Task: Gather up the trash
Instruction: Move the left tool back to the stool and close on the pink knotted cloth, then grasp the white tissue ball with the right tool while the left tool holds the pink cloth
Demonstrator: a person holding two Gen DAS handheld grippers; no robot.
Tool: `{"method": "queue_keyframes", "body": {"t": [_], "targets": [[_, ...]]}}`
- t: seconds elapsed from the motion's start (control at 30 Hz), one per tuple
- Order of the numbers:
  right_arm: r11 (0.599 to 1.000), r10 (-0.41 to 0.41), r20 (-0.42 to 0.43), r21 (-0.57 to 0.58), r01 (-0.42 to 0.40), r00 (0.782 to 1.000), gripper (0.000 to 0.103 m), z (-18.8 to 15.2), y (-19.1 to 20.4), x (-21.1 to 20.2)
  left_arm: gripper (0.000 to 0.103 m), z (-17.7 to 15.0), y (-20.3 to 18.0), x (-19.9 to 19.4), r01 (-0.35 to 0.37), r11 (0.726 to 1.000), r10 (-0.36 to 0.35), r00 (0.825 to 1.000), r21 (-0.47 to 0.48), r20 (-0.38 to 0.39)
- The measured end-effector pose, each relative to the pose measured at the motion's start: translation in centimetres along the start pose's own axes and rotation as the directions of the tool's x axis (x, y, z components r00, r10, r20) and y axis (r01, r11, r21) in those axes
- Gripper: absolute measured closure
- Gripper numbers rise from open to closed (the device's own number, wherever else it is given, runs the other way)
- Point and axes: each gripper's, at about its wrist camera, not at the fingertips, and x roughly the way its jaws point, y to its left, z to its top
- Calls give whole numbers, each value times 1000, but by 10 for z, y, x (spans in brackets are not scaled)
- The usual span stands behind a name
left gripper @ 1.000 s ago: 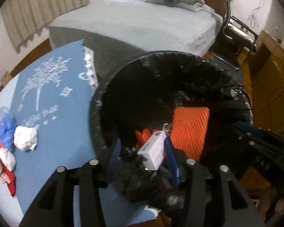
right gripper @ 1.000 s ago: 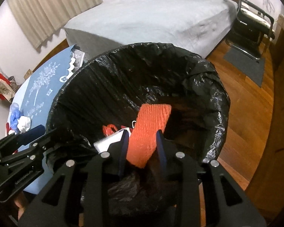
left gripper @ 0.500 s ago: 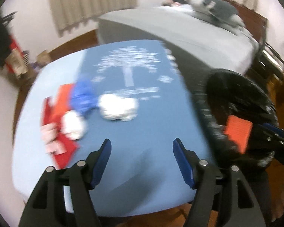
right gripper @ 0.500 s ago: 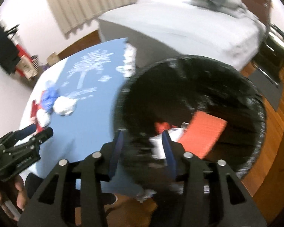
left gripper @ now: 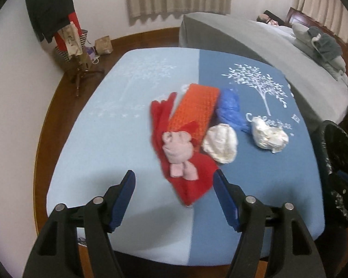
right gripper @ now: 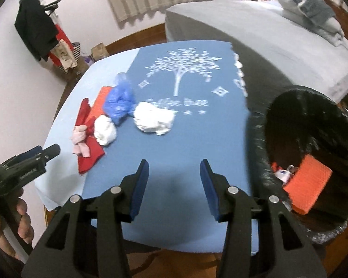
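1. Nearest, the left gripper and the right gripper both stand apart, nothing between their jaws.
2. Beyond, trash (red cloth, white wads) lies on the table.
3. Only the right view looks into the bin, far right, with an orange piece inside.

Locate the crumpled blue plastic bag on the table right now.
In both wrist views the crumpled blue plastic bag lies mid-table on the dark blue cloth, between the orange knitted pad and two white paper wads.

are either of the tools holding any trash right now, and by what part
Nothing is held: the left tool and right tool both stand open and empty.
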Motion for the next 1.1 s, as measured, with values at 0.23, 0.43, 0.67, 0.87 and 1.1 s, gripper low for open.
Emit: {"method": "queue_keyframes", "body": {"t": [0.23, 0.43, 0.67, 0.87, 1.1], "targets": [[999, 20, -10, -30, -20, 1000, 58, 10, 32, 21, 35, 5, 8, 28, 14, 1000, -14, 1000, 0, -28], [998, 16, -37, -52, -18, 999, 58, 13, 47, 40, 35, 9, 10, 53, 33, 999, -32, 998, 8, -52], [997, 16, -66, -73, -21, 998, 58, 17, 62, 62, 40, 12, 11, 73, 69, 997, -67, 995, 19, -71], [994, 38, -77, -103, -46, 996, 57, 21, 84, 78, 73, 14, 12, 73, 126, 991, -122, 990, 52, -68], [990, 62, -75, -124, -71, 995, 58, 29, 105, 88, 76, 20, 36, 50, 143, 989, -143, 990, 31, -16]]}}
